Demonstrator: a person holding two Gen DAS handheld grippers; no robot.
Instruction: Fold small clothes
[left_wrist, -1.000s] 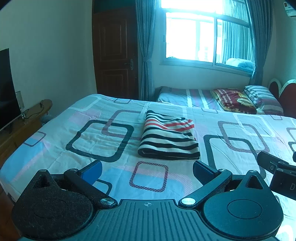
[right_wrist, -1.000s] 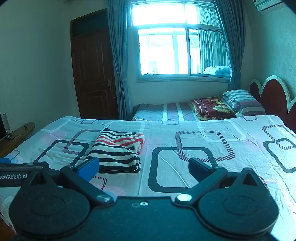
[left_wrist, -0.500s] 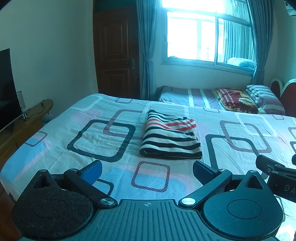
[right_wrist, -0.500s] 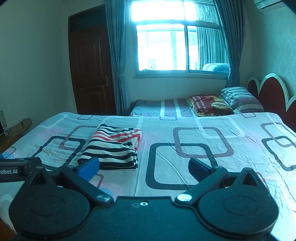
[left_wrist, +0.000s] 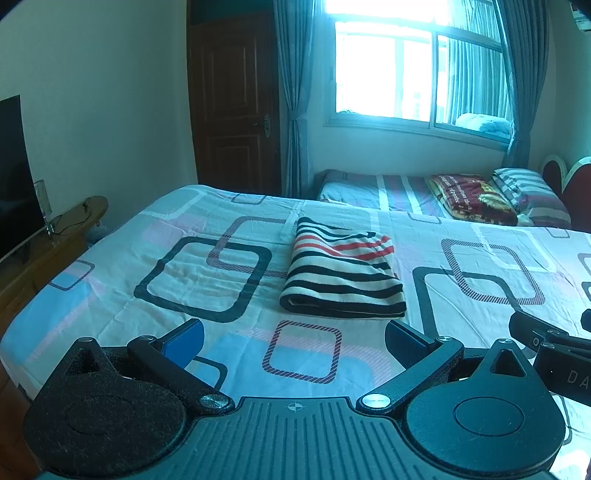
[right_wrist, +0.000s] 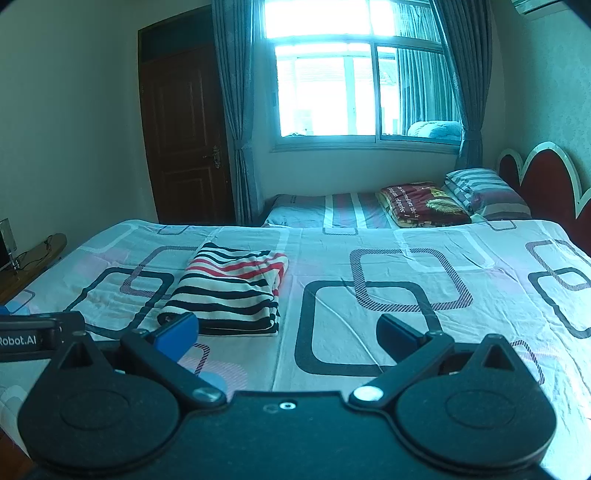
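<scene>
Nearest the lens: left gripper (left_wrist: 294, 341), jaws spread wide, nothing between the blue pads, held above the near edge of the bedsheet (left_wrist: 110, 280). Likewise right gripper (right_wrist: 287, 334), jaws spread and empty, poised over the same patterned sheet. At the right edge of the left wrist view, part of the other gripper's black body, close alongside.

Just beyond both: striped garment (left_wrist: 341, 273), folded into a thick rectangle, lying flat on the sheet among the printed rounded squares, clear of either gripper. Black, white and red stripes; fold edge toward the cameras.

Further back: a second, lower bed (right_wrist: 332, 212) with a striped cover, a dark red folded blanket (right_wrist: 421, 203) and a striped pillow (right_wrist: 480, 188). Beyond: brown wooden door (right_wrist: 184, 136), grey curtains (right_wrist: 236, 110), bright window (right_wrist: 362, 85).
</scene>
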